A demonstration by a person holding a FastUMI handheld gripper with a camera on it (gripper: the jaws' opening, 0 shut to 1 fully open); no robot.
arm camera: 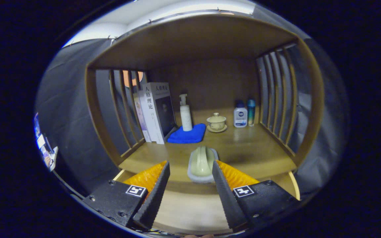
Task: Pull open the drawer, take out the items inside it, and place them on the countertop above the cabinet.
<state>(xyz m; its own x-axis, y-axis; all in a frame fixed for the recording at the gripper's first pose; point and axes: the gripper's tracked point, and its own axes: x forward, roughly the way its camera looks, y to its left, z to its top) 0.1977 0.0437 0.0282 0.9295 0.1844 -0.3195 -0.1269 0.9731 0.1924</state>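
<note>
Gripper (190, 172) spread wide, gripping nothing.
Pale green brush (202, 163) lies on countertop (253, 155) near front edge, just ahead betw. fingers (not touching). Drawer (190, 206) open below. Far back: books (155, 110), pump bottle (186, 114) on blue cloth (190, 135), lidded cup (216, 121).

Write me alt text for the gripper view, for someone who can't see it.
The gripper fingers stand open around a pale green brush on the wooden countertop. Beyond it sit a blue cloth under a pump bottle, books, a lidded cup and two small bottles.

Booth-staged home: wooden shelf (210, 145), books (155, 110), toiletries (240, 115).
</note>
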